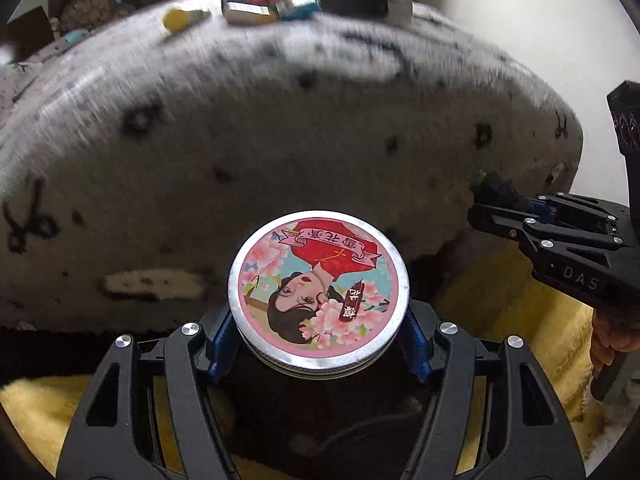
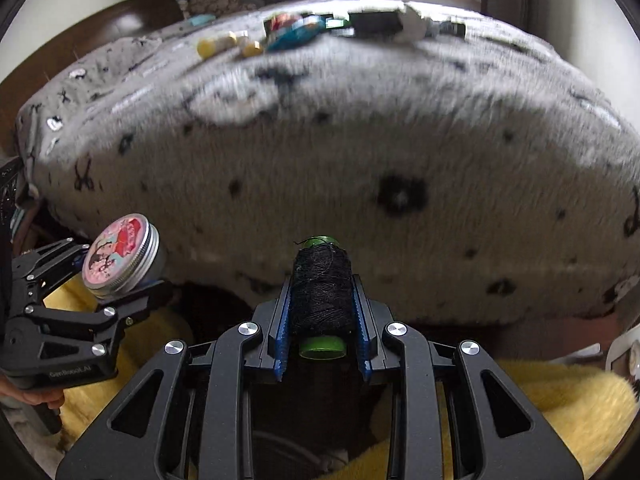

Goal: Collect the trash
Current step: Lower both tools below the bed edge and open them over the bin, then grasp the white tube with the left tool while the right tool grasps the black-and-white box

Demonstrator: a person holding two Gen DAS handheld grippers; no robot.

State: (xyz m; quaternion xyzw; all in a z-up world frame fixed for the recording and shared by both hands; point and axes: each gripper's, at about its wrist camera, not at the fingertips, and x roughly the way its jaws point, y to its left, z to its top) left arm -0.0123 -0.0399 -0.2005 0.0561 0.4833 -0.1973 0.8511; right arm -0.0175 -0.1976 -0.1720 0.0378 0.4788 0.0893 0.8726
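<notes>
Left wrist view, bottom centre: left gripper (image 1: 319, 326) clamped on a round tin (image 1: 319, 292), blue pads pressing its silver rim from either side, pink illustrated lid facing the camera, picture upside down. Tin seated between the fingertips, jutting just past them toward mid-frame. Below and to both sides, yellow fuzzy cloth (image 1: 516, 304) with a dark gap in the middle. At the right edge, right gripper (image 1: 496, 200) reaching in sideways, a dark spool at its tip, a hand (image 1: 608, 340) on its handle. Beyond, grey patterned blanket (image 1: 280, 128) filling mid-frame, blurred. At top centre, a scatter of small items (image 1: 276, 6) on the blanket's far edge, too blurred to name.

Right wrist view, bottom centre: jaws narrow, gripped on a spool of black thread (image 2: 322, 292), green core showing at both ends, lying lengthwise between the blue pads, far end poking slightly beyond the tips. Lower left: left gripper carrying the tin, lid tilted toward the camera. Same blanket behind, same clutter at top centre.
</notes>
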